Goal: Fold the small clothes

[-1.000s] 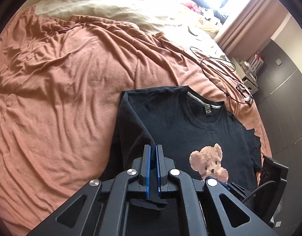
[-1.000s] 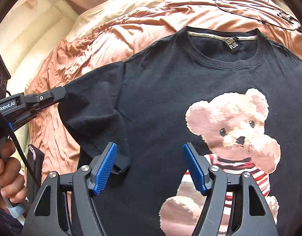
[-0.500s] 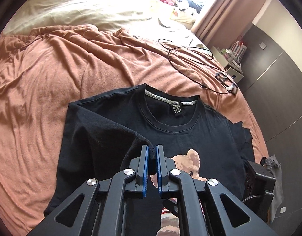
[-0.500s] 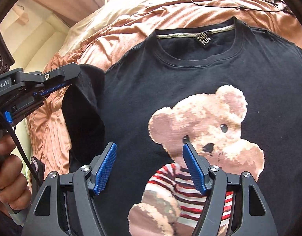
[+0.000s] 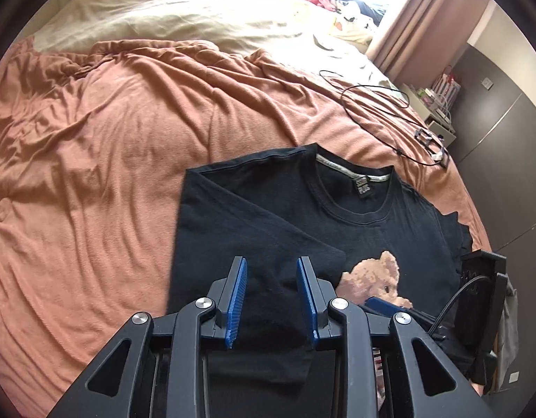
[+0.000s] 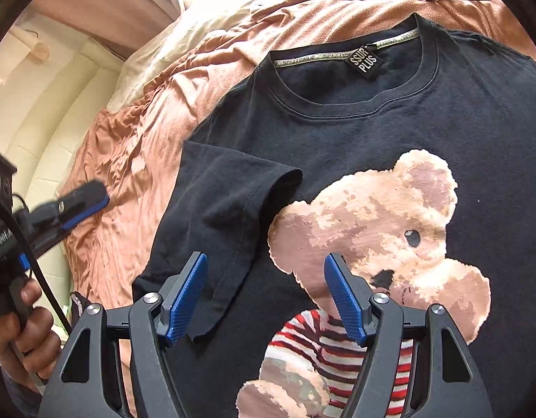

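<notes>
A black T-shirt (image 5: 372,237) with a teddy-bear print (image 6: 372,230) lies face up on a salmon blanket (image 5: 111,174). Its left sleeve (image 6: 229,188) is folded inward and rests flat on the shirt's front, its hem beside the bear. My left gripper (image 5: 271,264) has its jaws opening; the sleeve (image 5: 268,237) lies below the gap and neither pad touches it. In the right wrist view the left gripper (image 6: 83,202) hangs blurred over the blanket, left of the shirt. My right gripper (image 6: 266,261) stands open above the sleeve hem and the bear, holding nothing.
A black cable (image 5: 372,104) loops on the blanket beyond the collar. A cream duvet (image 5: 163,17) covers the far end of the bed. Dark wardrobe doors (image 5: 505,174) and a small shelf (image 5: 438,104) stand at the right. A hand (image 6: 20,331) holds the left gripper's handle.
The left gripper carried the sleeve inward over the shirt's front, then let go and its jaws parted. The sleeve now lies flat. The right gripper drifted over the bear print, still open.
</notes>
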### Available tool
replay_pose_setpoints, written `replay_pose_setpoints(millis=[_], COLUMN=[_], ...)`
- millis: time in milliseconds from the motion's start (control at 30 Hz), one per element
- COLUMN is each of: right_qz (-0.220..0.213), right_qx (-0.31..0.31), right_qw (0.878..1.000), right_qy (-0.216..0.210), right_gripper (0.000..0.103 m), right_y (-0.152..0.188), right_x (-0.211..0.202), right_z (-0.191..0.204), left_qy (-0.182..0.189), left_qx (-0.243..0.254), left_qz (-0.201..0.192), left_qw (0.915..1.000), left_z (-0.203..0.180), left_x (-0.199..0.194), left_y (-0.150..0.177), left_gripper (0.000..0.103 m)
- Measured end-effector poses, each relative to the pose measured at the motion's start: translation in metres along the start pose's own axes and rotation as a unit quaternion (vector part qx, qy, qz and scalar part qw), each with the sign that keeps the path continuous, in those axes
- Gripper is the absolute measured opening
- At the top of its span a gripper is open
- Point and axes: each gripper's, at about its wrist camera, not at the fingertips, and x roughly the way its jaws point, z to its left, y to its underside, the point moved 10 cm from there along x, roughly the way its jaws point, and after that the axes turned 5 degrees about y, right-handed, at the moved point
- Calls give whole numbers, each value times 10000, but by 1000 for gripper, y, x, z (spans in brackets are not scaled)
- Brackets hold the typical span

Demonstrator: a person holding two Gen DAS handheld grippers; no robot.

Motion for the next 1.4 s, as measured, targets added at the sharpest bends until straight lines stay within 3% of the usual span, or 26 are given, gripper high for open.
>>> replay_pose_setpoints(millis=[233, 367, 500, 633, 800, 867, 967, 1067, 1200, 1233, 1300, 1333, 1400], right_qz=[-4, -39, -145, -142, -178, -282, -509, -580, -205, -205, -158, -129, -184], right_qx=[109, 53, 111, 59, -354, -418, -420, -473, -175, -158, -212, -220, -240], right_qw=[9999, 9999, 9997, 9996, 9987, 9978, 9960, 9900, 9947, 9955, 9970, 9978, 9984], right_qy=[1, 152, 173, 218, 307, 434, 606, 1199, 990, 910, 729, 616, 482], right_gripper=[67, 55, 50, 37, 6, 2, 1, 1, 3, 7, 29, 52, 58], right_y=[-12, -18, -25, -31, -35, -39, -43, -43, -32, -29, -23, -20, -12], right_x=[20, 32, 35, 42, 48, 46, 36, 32, 33, 29, 22, 18, 8], right_z=[1, 0, 0, 3, 17, 17, 18, 9, 6, 7, 14, 17, 25], left_qy=[-374, -492, -524, -581, -667, -621, -617, -746, -753, -746, -725, -717, -719], left_qx=[-188, -234, -314, -334, -275, -289, -207, -102, -211, -224, -258, -278, -297], left_qz=[242, 395, 620, 775, 977, 1023, 1067, 1155, 1118, 1094, 1029, 1004, 975], left_qw=[9988, 9977, 9962, 9947, 9926, 9924, 9922, 9905, 9907, 9909, 9917, 9920, 9922], left_z=[51, 73, 90, 101, 109, 110, 109, 112, 114, 113, 113, 112, 110], left_x=[-1, 7, 21, 31, 38, 39, 38, 37, 27, 24, 17, 14, 9], left_y=[21, 34, 51, 64, 76, 79, 84, 93, 94, 94, 96, 96, 98], left_gripper=[31, 31, 31, 31, 31, 31, 31, 34, 34, 34, 34, 34, 34])
